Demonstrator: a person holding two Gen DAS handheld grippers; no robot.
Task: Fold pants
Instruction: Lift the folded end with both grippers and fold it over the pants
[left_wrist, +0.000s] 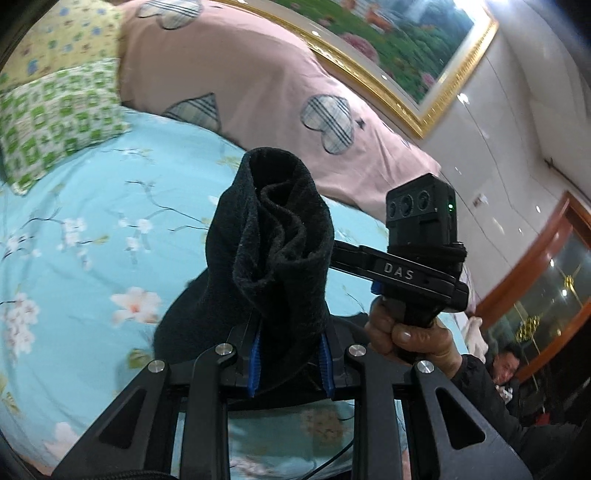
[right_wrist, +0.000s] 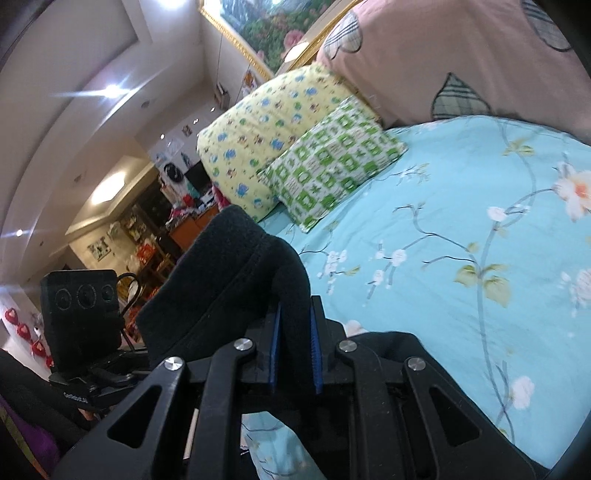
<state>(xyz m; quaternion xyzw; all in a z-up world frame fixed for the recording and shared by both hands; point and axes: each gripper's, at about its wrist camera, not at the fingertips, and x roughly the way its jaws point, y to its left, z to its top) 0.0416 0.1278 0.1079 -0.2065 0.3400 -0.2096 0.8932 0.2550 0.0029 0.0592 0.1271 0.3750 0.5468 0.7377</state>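
The black fleece pants (left_wrist: 273, 236) are lifted above the bed. My left gripper (left_wrist: 290, 354) is shut on a bunched edge of them, which stands up between its blue pads (left_wrist: 254, 363). My right gripper (right_wrist: 295, 343) is shut on another edge of the pants (right_wrist: 229, 273), the cloth arching over its blue pads (right_wrist: 275, 343). The right gripper's body (left_wrist: 417, 254) and the hand holding it show at right in the left wrist view. The left gripper's camera block (right_wrist: 79, 306) shows at left in the right wrist view. The rest of the pants hangs below, mostly hidden.
The bed has a light blue floral sheet (left_wrist: 92, 240) (right_wrist: 461, 258). A pink quilt (left_wrist: 258, 74), a yellow pillow (right_wrist: 266, 129) and a green-patterned pillow (right_wrist: 328, 162) lie at its head. A framed painting (left_wrist: 388, 44) hangs on the wall. A person (left_wrist: 509, 365) sits at right.
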